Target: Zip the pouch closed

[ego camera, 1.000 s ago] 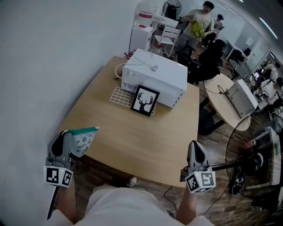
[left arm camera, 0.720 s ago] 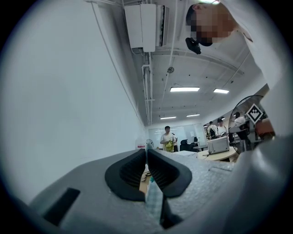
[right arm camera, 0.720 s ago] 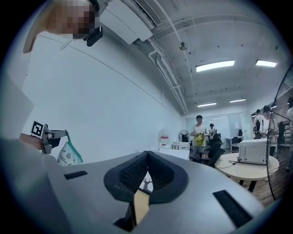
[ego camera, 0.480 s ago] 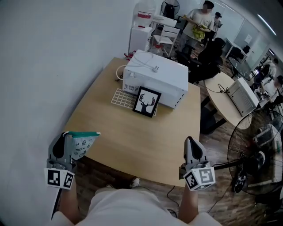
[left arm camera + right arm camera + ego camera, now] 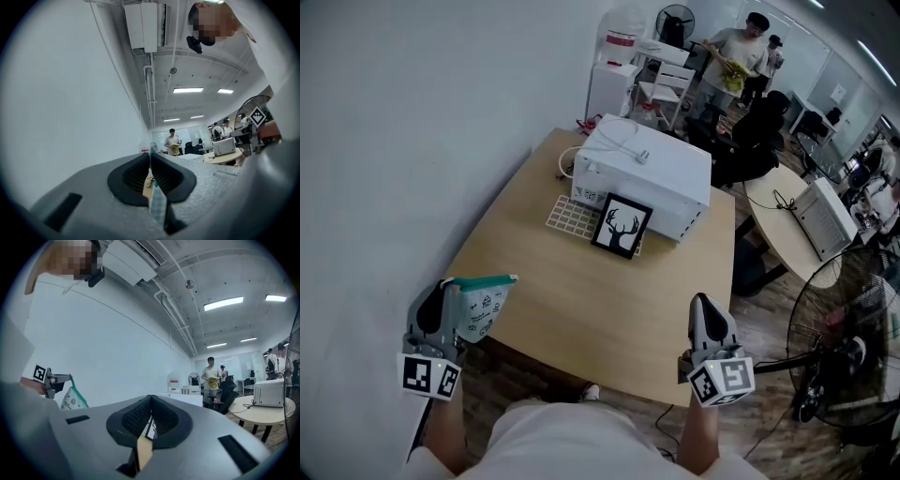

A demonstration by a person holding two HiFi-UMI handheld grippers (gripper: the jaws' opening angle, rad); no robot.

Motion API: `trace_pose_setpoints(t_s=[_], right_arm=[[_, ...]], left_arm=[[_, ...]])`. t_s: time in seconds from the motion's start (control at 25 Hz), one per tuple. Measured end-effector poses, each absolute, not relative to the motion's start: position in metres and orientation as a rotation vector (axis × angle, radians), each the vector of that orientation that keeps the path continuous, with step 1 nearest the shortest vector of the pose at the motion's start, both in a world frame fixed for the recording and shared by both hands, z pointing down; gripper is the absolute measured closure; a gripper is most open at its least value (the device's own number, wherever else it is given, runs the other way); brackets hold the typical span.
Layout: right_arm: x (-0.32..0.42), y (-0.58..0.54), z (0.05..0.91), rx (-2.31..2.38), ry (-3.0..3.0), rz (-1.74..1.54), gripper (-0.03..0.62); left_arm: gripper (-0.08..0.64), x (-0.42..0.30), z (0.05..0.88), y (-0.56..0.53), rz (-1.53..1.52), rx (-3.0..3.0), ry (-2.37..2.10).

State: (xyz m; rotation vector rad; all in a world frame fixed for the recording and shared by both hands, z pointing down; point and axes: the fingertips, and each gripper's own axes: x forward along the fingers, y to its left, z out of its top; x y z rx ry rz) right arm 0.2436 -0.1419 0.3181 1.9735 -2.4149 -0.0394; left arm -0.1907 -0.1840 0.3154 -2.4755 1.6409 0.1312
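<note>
Left gripper [image 5: 442,287] and right gripper [image 5: 706,301] are closed, pointing forward.

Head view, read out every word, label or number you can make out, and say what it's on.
No text reads clearly.
On the pouch: small dark printed motifs, too small to read.
On the white unit at the back: a red label, too blurred to read.
On the framed picture: a deer-head silhouette, no words.
On the marker cubes: black-and-white square codes, no letters.

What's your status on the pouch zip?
Left gripper shut on pouch top corner, pouch hanging. Right gripper shut, empty, well apart. Zip state unreadable. Nothing between them.
</note>
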Motion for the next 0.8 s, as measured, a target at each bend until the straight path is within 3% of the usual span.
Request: trace_pose_setpoints(t_s=[0.8], right_arm=[[0.237, -0.161, 0.329, 1.917, -2.442, -0.053, 0.594]], left_arm=[[0.535, -0.182, 0.316, -0.191, 0.133, -2.455, 1.645]])
